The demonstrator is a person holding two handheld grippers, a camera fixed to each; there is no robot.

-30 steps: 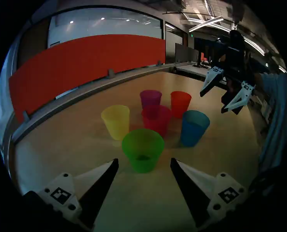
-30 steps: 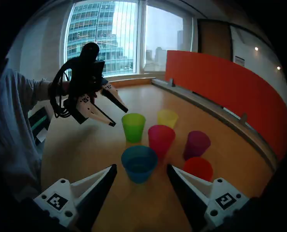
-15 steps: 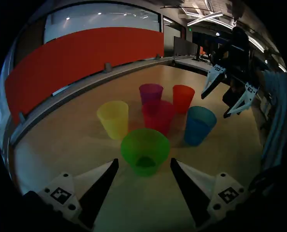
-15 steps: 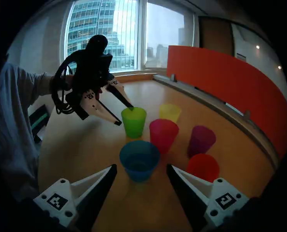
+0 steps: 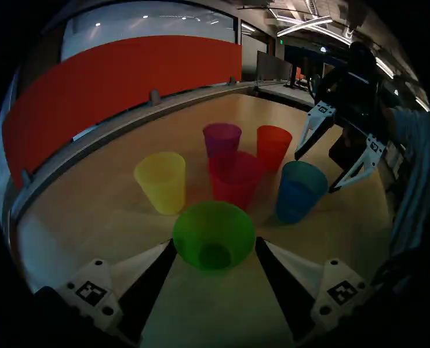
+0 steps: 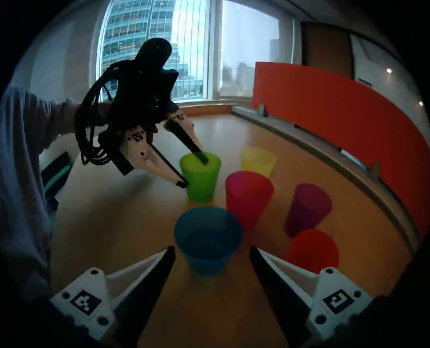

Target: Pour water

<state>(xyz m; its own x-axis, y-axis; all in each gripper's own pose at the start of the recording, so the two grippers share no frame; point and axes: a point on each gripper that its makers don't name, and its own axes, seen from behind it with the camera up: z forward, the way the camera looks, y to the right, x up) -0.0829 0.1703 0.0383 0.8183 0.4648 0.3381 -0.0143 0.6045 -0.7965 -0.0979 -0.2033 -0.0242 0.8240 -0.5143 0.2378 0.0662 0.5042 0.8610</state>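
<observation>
The fingers point(image 5: 151, 272) of the left gripper point(image 5: 215, 240) are spread wide, with the green cup point(image 5: 214, 223) sitting between their tips. To the right, the right gripper point(image 6: 211, 249) is spread wide too, and the blue cup point(image 6: 208, 232) stands near, just past its tips.

Green cup point(image 5: 214, 235), blue cup point(image 6: 208, 239): smooth translucent plastic. Desk point(image 6: 110, 209): pale wood-look top, faint sheen. Sleeve point(image 6: 18, 174): light cloth, matt.
</observation>
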